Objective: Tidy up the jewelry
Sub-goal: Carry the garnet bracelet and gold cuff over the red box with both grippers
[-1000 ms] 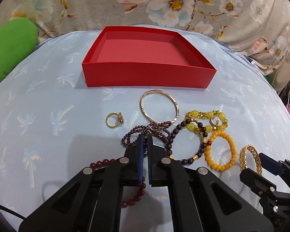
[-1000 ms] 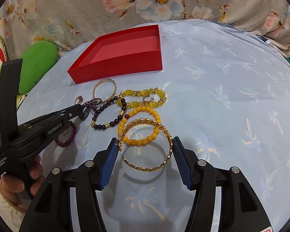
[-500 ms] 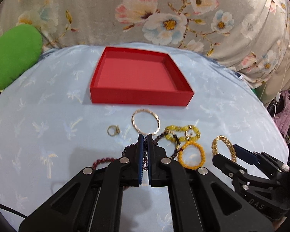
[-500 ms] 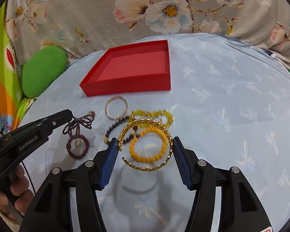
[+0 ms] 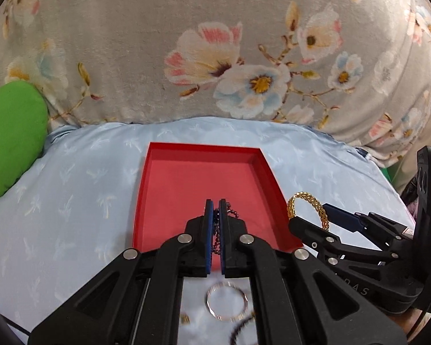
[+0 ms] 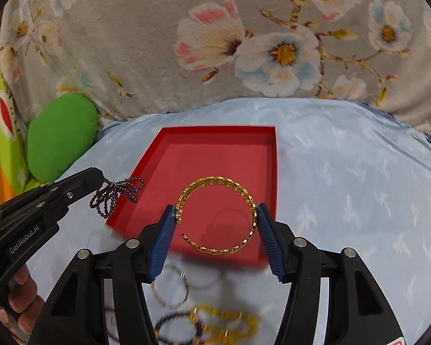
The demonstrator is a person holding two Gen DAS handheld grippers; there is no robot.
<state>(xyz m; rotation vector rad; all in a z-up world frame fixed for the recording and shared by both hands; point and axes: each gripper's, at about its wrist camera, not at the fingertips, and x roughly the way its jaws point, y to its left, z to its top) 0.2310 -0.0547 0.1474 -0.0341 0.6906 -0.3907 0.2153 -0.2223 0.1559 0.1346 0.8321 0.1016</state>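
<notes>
- jewelry is seen from the left wrist view as a dark beaded chain (image 5: pixel 217 231) clamped between the nearly closed blue pads of the left gripper (image 5: pixel 215 210), dangling above the near part of the red tray (image 5: pixel 186 178).
- in the same view, a gold woven cuff bracelet (image 5: pixel 307 207) is held by the right gripper (image 5: pixel 316 221) just beside the tray's right wall; a thin metal bangle (image 5: pixel 227 306) is left lying, blurred, on the pale blue cloth (image 5: pixel 71 195) below the left gripper.
- a green cushion (image 5: pixel 11 141) and a floral blanket (image 5: pixel 215 57) are seen behind the cloth.
- from the right wrist view, the gold woven cuff bracelet (image 6: pixel 217 215) is gripped across its width by the right gripper (image 6: pixel 215 224), jaws held wide apart and pressed on its two sides, above the red tray (image 6: pixel 215 149).
- at the left, the left gripper (image 6: pixel 100 178) is shown clamped on the dark beaded chain (image 6: pixel 116 194), which hangs over the tray's left wall.
- blurred bracelets, among them yellow beads (image 6: pixel 227 322), remain on the cloth below.
</notes>
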